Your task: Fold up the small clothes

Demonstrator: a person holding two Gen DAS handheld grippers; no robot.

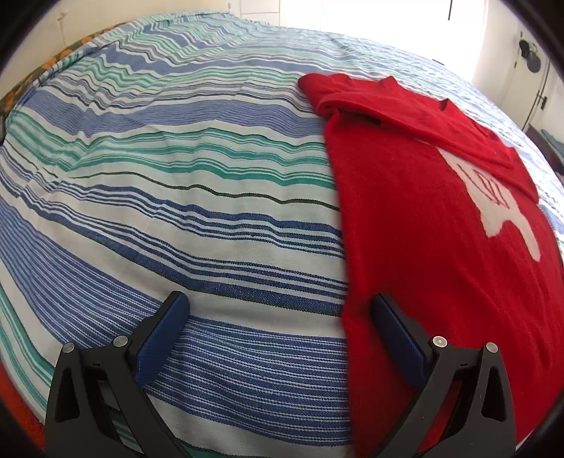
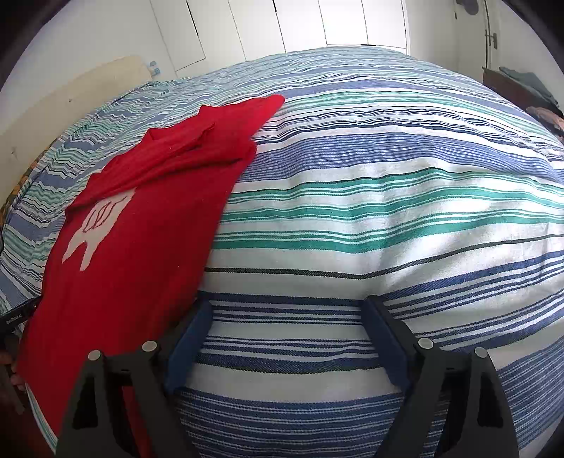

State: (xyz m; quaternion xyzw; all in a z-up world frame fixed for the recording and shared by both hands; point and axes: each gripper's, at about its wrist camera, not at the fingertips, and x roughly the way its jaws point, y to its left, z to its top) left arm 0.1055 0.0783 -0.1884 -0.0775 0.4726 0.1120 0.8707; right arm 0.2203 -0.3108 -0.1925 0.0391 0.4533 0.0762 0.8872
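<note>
A small red sweater with a white animal motif lies flat on the striped bedspread, one sleeve folded across its chest. My left gripper is open and empty, hovering over the sweater's near left edge; its right finger is above the red cloth. In the right wrist view the sweater lies to the left. My right gripper is open and empty, over the bedspread just right of the sweater's hem. The left gripper's tip shows at that view's left edge.
The bed fills both views. A pale headboard and white closet doors stand behind it. A dark piece of furniture with clothes on it is at the far right. A door is to the right of the bed.
</note>
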